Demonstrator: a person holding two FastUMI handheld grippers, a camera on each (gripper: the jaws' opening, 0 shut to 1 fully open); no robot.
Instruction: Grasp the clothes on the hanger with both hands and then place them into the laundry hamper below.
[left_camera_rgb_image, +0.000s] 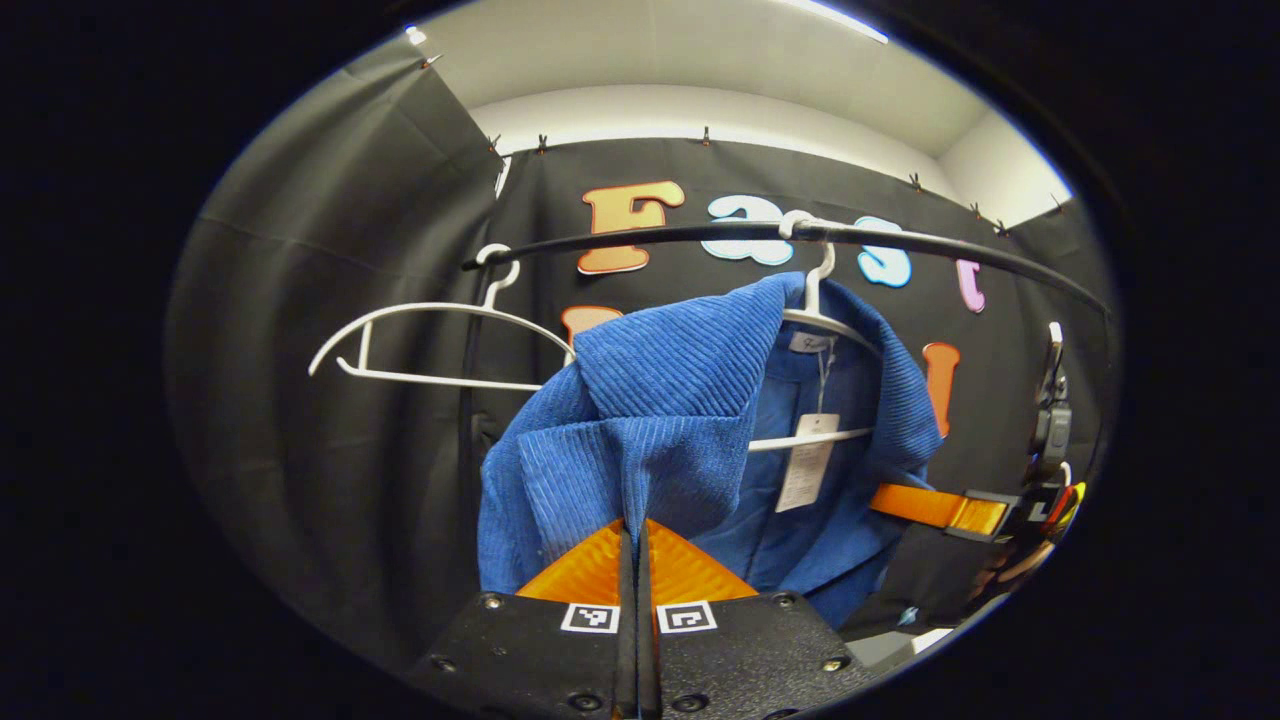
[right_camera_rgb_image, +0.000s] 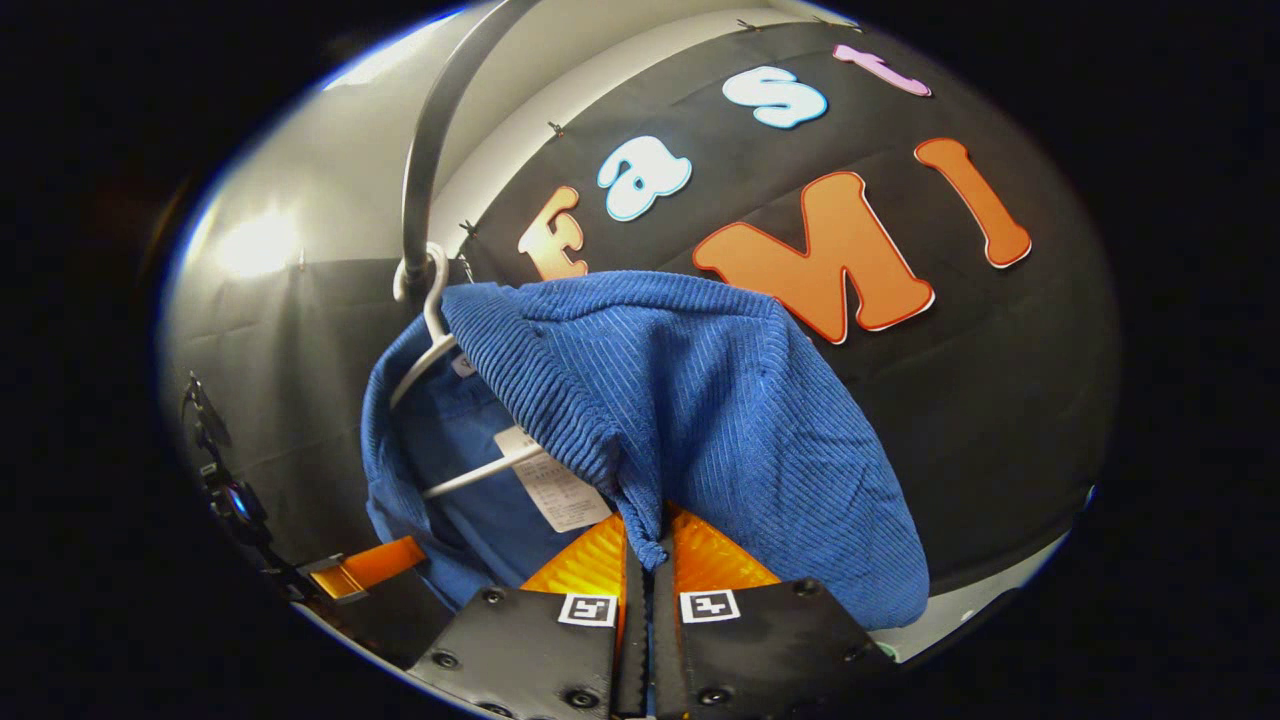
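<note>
A blue corduroy garment (left_camera_rgb_image: 660, 420) hangs on a white hanger (left_camera_rgb_image: 820, 320) hooked over a black rail (left_camera_rgb_image: 700, 235). My left gripper (left_camera_rgb_image: 633, 528) is shut on the garment's near edge, with the cloth bunched between the fingers. In the right gripper view the same blue garment (right_camera_rgb_image: 700, 400) drapes over the white hanger (right_camera_rgb_image: 432, 345), and my right gripper (right_camera_rgb_image: 648, 545) is shut on a fold of its cloth. A paper tag (left_camera_rgb_image: 808, 462) dangles inside the collar. The other gripper (left_camera_rgb_image: 940, 508) shows at the right of the left gripper view, touching the garment's far side.
An empty white hanger (left_camera_rgb_image: 440, 345) hangs on the rail to the left of the garment. The black rail (right_camera_rgb_image: 425, 150) curves up overhead in the right gripper view. The other gripper's body (right_camera_rgb_image: 350, 575) sits low at the left there.
</note>
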